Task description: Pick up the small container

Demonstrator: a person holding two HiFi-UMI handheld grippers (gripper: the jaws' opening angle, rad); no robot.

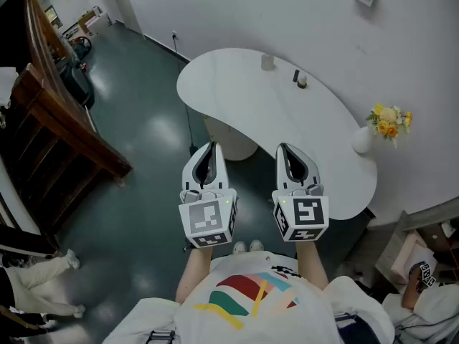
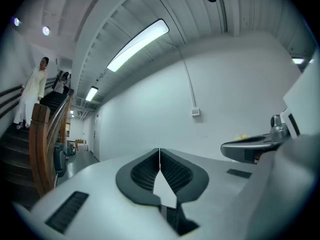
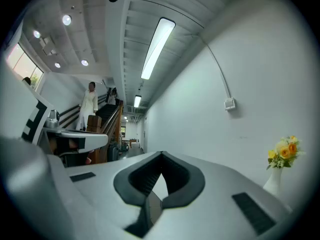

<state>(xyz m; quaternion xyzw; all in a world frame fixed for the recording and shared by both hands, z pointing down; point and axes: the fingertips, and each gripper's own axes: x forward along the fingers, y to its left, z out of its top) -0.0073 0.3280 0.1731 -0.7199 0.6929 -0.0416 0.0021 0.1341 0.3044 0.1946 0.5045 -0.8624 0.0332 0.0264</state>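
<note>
In the head view a small pale cylindrical container (image 1: 267, 62) stands near the far edge of a white curved table (image 1: 244, 99). A second small item, dark on top and tan below (image 1: 299, 79), sits to its right. My left gripper (image 1: 211, 146) and right gripper (image 1: 282, 147) are held side by side, level, at the table's near edge and well short of both items. Both are shut with nothing between the jaws, as the left gripper view (image 2: 159, 151) and the right gripper view (image 3: 161, 156) show. Neither gripper view shows the container.
A white vase with yellow flowers (image 1: 387, 124) stands at the table's right end, and the flowers (image 3: 284, 151) also show in the right gripper view. A wooden staircase (image 1: 50, 120) rises at left with people (image 2: 32, 91) on it. The white wall (image 1: 323, 20) runs behind the table.
</note>
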